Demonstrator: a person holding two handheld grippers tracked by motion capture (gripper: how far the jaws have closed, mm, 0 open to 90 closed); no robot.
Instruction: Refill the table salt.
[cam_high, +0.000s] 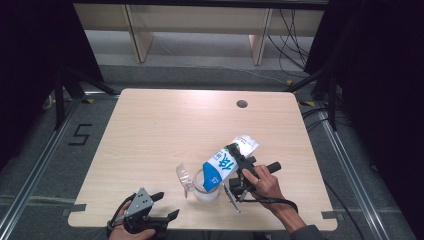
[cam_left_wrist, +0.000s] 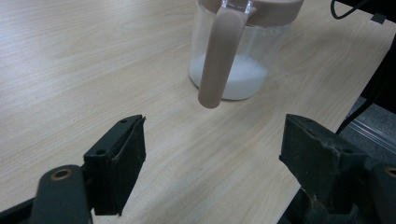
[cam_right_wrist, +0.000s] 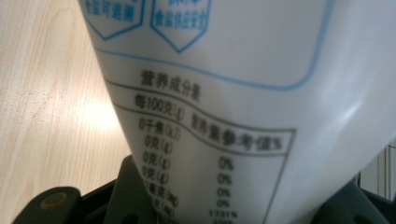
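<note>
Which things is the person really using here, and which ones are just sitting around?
In use:
right gripper squeezing the tilted bag
clear jug with white powder inside

Just there:
left gripper, open and idle
table

black tools (cam_left_wrist: 212, 154), grey plate, dk sleeve (cam_high: 305, 233)

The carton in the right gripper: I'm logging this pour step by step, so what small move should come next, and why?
Probably tip the carton a little steeper. The right gripper is shut on it, tilted mouth-down over the clear jug, which holds only a shallow white layer at its bottom. The left gripper stands open short of the jug's handle, so it isn't steadying it.
</note>
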